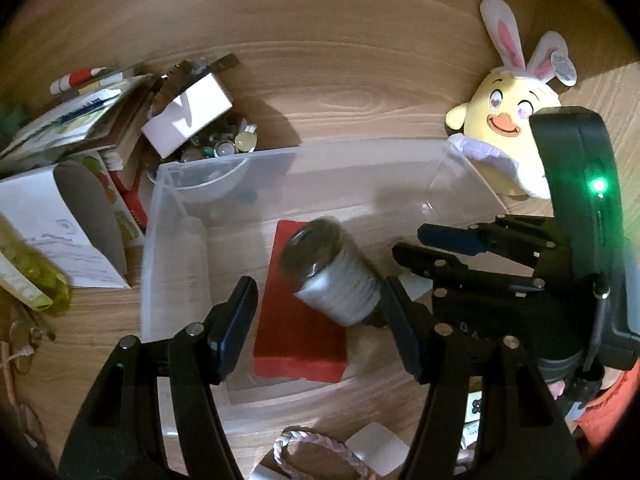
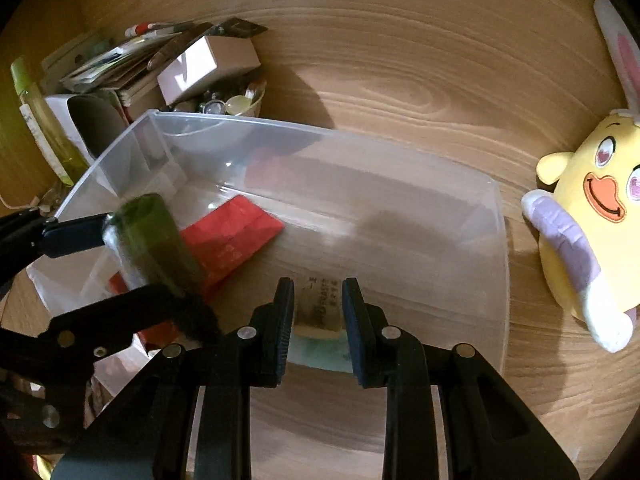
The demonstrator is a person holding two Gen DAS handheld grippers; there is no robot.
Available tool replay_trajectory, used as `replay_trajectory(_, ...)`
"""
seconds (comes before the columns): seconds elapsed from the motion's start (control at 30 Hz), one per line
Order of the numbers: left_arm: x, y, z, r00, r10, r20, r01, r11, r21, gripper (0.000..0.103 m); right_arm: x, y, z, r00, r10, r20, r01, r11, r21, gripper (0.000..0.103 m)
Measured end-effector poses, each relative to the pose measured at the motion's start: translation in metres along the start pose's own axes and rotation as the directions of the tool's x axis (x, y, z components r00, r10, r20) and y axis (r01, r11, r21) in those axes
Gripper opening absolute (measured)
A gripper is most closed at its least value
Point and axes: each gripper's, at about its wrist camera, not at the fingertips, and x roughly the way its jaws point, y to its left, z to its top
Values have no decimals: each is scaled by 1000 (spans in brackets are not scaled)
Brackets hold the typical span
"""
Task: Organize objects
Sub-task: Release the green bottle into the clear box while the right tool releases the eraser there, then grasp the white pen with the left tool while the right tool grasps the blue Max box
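the clear bin (image 2: pixel 472 216) on the worktop (image 1: pixel 360 80) holds only a red box (image 1: pixel 300 336); the pile (image 1: pixel 100 128) and plush (image 1: pixel 516 120) remain outside, so most sorting seems left. left hand-held gripper (image 1: pixel 316 312) hovers over the bin, spread wide, a blurred can (image 1: pixel 332 272) between its fingers, seemingly loose. right hand-held gripper (image 2: pixel 318 320) pinches a small packet (image 2: pixel 320 312) above the bin's near side.

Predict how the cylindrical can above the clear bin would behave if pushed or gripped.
The can is a round cylinder, tilted, so it would probably roll once down. Its sheen suggests metal: likely stiff and somewhat slippery. It is blurred, so its weight is unclear.
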Motion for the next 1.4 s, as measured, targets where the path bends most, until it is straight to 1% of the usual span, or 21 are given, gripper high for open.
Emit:
replay_trajectory(0.03, -2, 0, 0, 1000, -1, 2, 1, 1000, 0, 65, -3, -1, 0, 1000, 8, -3, -8, 1000, 5, 23)
replay_trajectory(0.13, -15, 0, -3, 1000, 3, 26, -3, 1000, 1, 70, -16, -3, 0, 1000, 3, 21, -3, 1000, 10, 32)
replay_trajectory(0.2, -26, 0, -5, 998, 21, 55, -21, 1000, 10, 77, -31, -4, -2, 998, -10, 56, 10, 1000, 10, 44)
replay_trajectory(0.23, -34, -1, -6, 997, 31, 73, -32, 999, 17, 79, -42, -5, -4, 997, -19, 79, 18, 1000, 11, 47)
replay_trajectory(0.3, -49, -2, -12, 993, 46, 109, -50, 998, 30, 88, -58, -4, -7, 993, -30, 115, 28, 999, 15, 58)
replay_trajectory(0.33, -56, -2, -15, 991, 50, 127, -55, 998, 34, 90, -69, -5, -11, 990, -36, 137, 34, 999, 17, 62)
replay_trajectory(0.37, -62, -2, -17, 989, 51, 138, -57, 998, 35, 95, -77, -7, -14, 988, -39, 153, 36, 999, 19, 68)
replay_trajectory(0.4, -72, -2, -22, 986, 51, 157, -58, 998, 38, 98, -88, -8, -20, 984, -41, 173, 38, 999, 22, 73)
replay_trajectory(0.47, -83, -3, -31, 984, 51, 171, -59, 997, 43, 98, -105, -10, -30, 977, -47, 207, 43, 999, 26, 79)
replay_trajectory(0.53, -94, -4, -44, 982, 53, 180, -64, 996, 55, 99, -124, -11, -45, 970, -57, 237, 51, 998, 31, 81)
replay_trajectory(0.63, -106, -5, -64, 983, 58, 176, -70, 996, 61, 100, -139, -12, -65, 965, -39, 260, 29, 999, 41, 82)
replay_trajectory(0.87, -113, -5, -111, 990, 48, 129, -53, 998, 38, 100, -161, -14, -114, 961, -30, 275, 6, 996, 85, 84)
replay_trajectory(1.0, -107, -12, -136, 996, 30, 82, -34, 998, 44, 100, -162, -10, -143, 967, -12, 256, -13, 995, 96, 84)
replay_trajectory(1.13, -97, -24, -159, 1000, 13, 28, -15, 997, 71, 100, -157, -4, -168, 975, 6, 221, -27, 995, 91, 84)
replay_trajectory(1.27, -89, -39, -177, 1000, -7, -1, 7, 990, 141, 100, -144, 1, -189, 984, 32, 175, -47, 995, 83, 84)
replay_trajectory(1.4, -76, -55, -186, 1000, -23, -20, 27, 972, 234, 100, -127, 5, -204, 992, 52, 116, -62, 995, 80, 84)
